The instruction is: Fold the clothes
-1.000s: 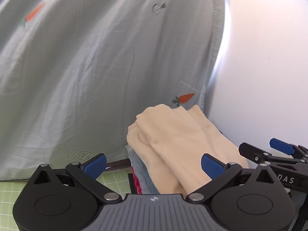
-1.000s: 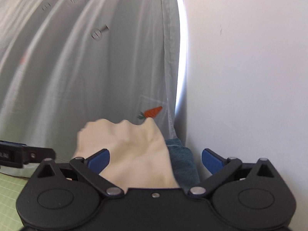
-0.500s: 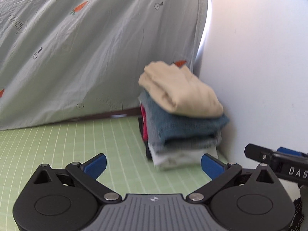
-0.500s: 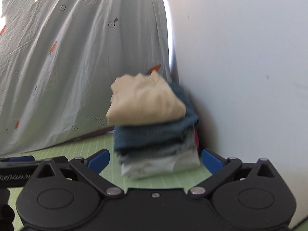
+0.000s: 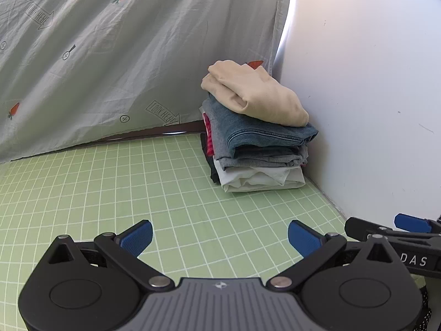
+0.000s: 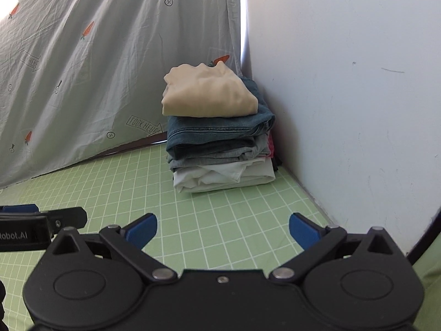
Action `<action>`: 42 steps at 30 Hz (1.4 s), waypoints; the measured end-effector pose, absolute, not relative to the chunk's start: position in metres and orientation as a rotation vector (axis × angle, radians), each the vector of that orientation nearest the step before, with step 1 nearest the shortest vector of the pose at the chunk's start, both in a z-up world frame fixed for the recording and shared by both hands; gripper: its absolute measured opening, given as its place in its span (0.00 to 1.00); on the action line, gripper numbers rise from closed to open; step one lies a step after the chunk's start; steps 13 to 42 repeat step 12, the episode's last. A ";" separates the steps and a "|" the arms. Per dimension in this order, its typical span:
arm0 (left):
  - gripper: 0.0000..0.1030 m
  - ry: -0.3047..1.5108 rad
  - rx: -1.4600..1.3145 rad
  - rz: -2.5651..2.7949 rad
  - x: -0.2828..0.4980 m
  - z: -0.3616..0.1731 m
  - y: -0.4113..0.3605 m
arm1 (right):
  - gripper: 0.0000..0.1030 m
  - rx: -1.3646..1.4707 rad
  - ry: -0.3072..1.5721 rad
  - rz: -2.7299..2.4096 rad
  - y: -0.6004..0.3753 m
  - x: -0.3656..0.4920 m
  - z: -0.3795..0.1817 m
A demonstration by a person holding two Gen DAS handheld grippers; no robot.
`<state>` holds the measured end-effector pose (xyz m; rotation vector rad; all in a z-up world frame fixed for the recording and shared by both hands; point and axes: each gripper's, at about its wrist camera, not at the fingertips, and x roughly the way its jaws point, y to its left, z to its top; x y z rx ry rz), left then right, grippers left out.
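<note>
Hanging behind everything, grey printed curtain meets white wall at the corner. Green grid tabletop carries stack of folded clothes in that corner, beige garment on top, well ahead of both fingers. Left gripper spread wide, empty; right gripper likewise. Left view alone shows the stack's red and black layers edge-on.

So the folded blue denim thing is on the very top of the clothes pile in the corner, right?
Not quite. The folded beige garment is on top; the blue denim piece lies just under it, as the right wrist view shows.
</note>
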<state>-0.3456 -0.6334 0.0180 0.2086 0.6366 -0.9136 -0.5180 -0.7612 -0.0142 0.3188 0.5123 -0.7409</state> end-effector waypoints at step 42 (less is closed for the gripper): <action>1.00 0.617 0.186 -0.912 -0.348 0.024 -0.627 | 1.00 0.301 0.509 -0.729 -0.754 -0.521 -0.012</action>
